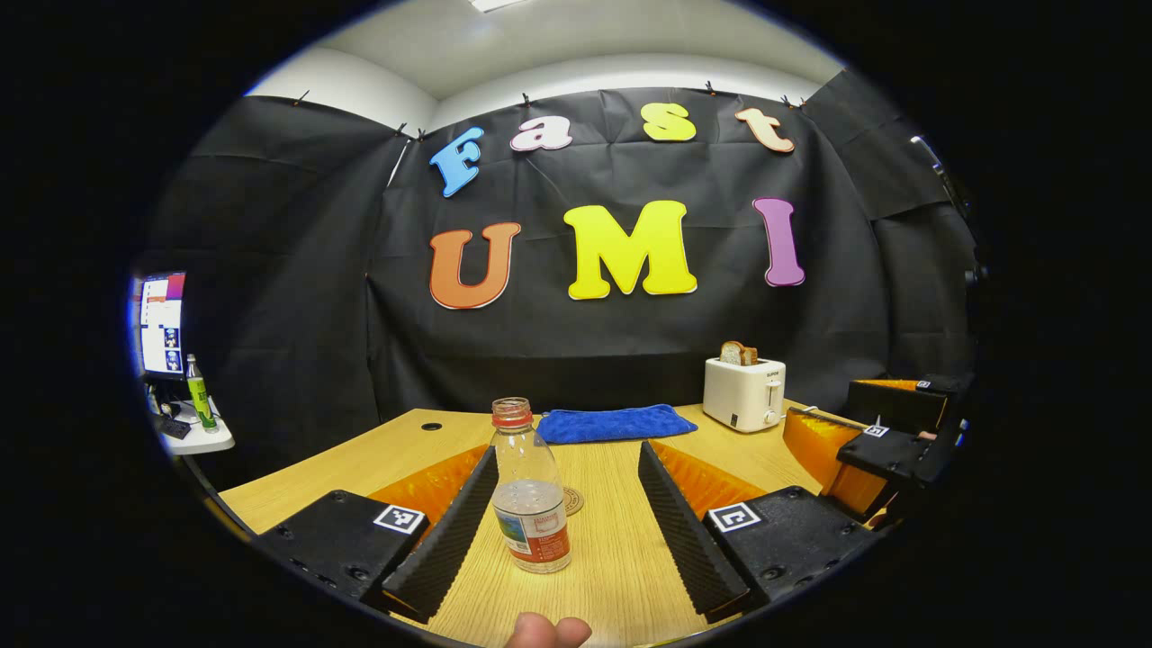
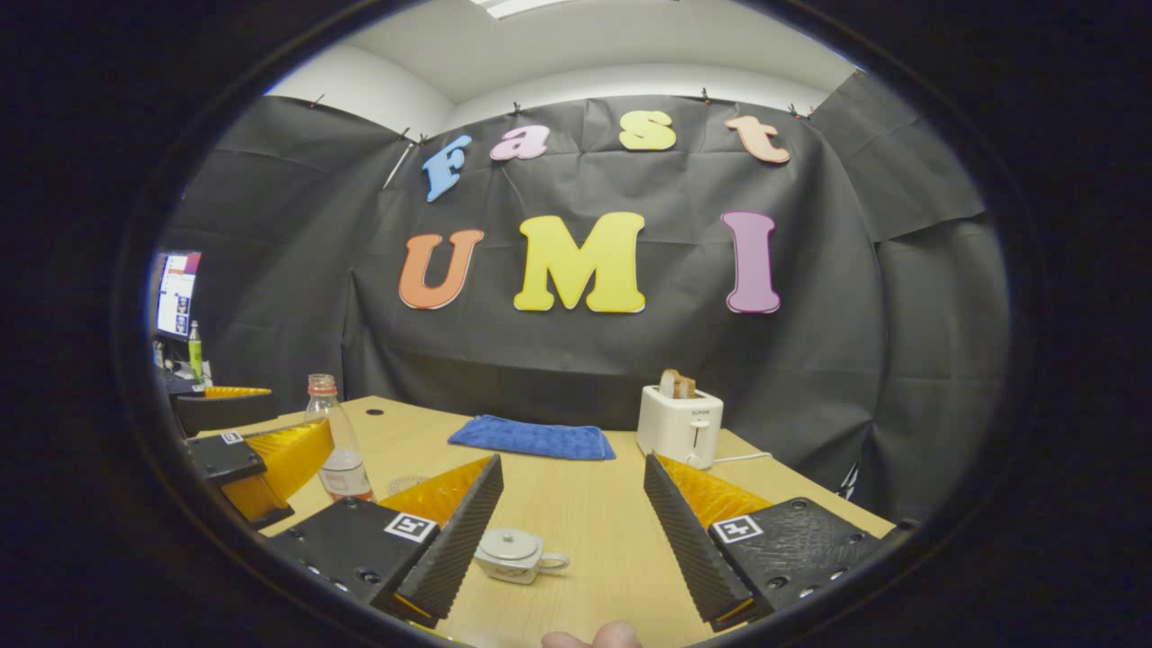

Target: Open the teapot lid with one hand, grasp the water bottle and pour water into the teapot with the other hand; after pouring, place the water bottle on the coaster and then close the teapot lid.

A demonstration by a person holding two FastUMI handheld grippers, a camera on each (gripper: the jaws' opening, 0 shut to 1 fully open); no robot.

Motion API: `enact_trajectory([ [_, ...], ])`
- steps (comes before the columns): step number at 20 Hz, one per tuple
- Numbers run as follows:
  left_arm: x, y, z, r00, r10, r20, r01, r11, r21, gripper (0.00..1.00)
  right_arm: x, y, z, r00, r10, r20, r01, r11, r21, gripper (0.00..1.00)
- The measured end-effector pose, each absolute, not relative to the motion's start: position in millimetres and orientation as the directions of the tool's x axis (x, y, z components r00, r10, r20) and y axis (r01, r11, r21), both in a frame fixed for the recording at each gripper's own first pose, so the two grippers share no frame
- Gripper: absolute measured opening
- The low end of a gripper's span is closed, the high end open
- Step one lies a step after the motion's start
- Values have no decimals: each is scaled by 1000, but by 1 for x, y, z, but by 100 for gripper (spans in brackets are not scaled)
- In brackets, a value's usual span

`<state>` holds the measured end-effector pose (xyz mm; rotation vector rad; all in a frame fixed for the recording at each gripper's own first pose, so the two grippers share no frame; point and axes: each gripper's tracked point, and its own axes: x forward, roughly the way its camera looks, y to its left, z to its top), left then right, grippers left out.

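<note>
1. At the back of the wooden table (image 1: 621,549) lie a blue cloth (image 1: 616,423) and, to its right, a white toaster (image 1: 743,393) with bread in its slot – both well apart from the task's things. A monitor (image 1: 162,324) and a green bottle (image 1: 200,393) sit on a side shelf.
2. The water bottle (image 1: 531,490) stands upright, uncapped, holding water to roughly its lower half. The coaster (image 1: 573,500) lies just behind it.
3. The left gripper (image 1: 567,576) is spread wide, the bottle between its fingers near the left one; whether that one touches it I cannot tell.
4. The teapot (image 2: 511,554) sits with its lid on, between the wide-spread fingers of the right gripper (image 2: 571,576) – touching neither.
</note>
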<state>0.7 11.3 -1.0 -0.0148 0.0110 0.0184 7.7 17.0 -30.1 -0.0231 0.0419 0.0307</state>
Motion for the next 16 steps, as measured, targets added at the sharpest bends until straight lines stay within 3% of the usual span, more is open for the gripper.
enact_trajectory([
  [16,-2,28,3,999,52,-14,-53,999,-12,98,47,53,-107,982,88,-169,-90,996,-4,97],
])
